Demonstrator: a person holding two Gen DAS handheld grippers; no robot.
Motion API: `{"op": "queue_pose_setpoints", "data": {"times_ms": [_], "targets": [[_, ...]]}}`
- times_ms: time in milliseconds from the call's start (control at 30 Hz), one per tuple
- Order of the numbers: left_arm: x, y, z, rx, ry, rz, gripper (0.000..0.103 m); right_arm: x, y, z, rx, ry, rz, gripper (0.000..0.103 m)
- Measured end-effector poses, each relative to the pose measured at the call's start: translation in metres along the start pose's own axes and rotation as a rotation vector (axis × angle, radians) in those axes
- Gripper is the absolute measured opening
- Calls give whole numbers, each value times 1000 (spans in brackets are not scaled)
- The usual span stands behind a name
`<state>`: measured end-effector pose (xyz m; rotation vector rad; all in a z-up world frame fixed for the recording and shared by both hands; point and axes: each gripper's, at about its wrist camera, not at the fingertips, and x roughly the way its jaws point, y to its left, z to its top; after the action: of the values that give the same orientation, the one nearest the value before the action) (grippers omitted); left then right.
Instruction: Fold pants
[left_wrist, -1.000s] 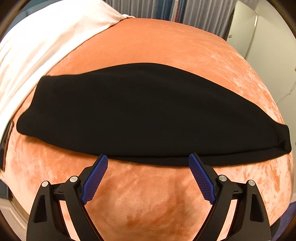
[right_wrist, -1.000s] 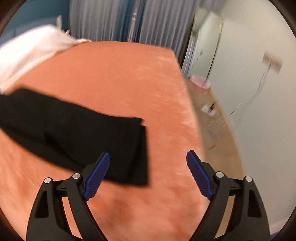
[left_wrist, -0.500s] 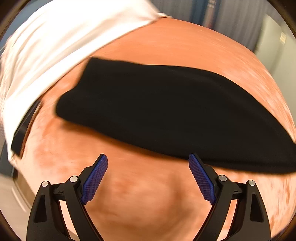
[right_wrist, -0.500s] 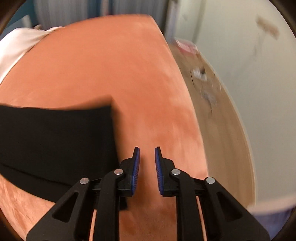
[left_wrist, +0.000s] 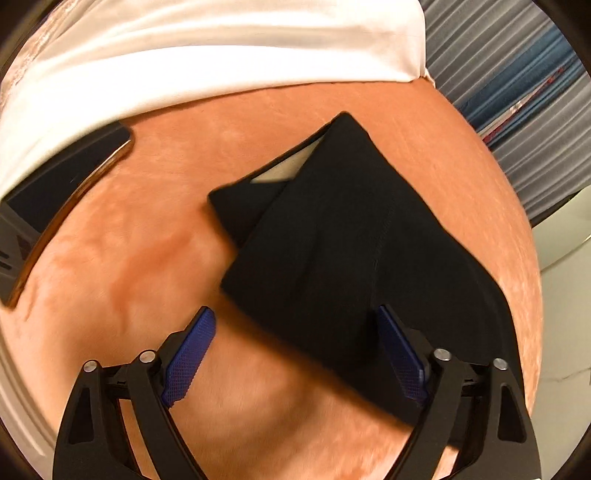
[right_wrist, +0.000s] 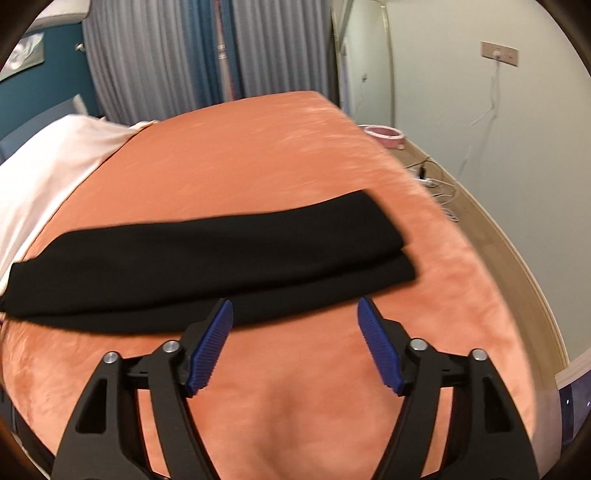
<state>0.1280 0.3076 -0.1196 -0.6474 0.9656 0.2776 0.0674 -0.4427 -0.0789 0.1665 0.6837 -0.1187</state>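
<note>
pants (left_wrist: 343, 236): black, folded lengthwise into a long band across the orange bed (left_wrist: 140, 266), waist end at left.
handling, judged: light, soft, limp knit; layers likely to slide unless pinched together at an end.
left tool (left_wrist: 295, 354): jaws apart, just been narrowing, over the waist end, cloth not gripped.
right tool (right_wrist: 295, 343): jaws apart, just reopened, empty, just short of the pants' near edge.

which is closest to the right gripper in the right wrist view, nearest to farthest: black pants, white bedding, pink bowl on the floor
From the right gripper:
1. black pants, just beyond the fingertips, lying across the orange bed.
2. white bedding, far left, on the bed's other end.
3. pink bowl, upper right, on the floor past the bed's far corner.
</note>
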Motion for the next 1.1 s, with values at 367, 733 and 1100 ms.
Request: {"op": "queue_pose_setpoints", "data": {"times_ms": [367,733,1100], "targets": [[-18,-18,58,249,-78,-53,13,-29,84,-35,-67,16,97,73],[-2,-3,53,286,-51,-21,28,-32,83,-53,-45,73,86,74],[-93,-80,-13,472,-320,184,81,-27,-9,-33,196,32,49,74]]}}
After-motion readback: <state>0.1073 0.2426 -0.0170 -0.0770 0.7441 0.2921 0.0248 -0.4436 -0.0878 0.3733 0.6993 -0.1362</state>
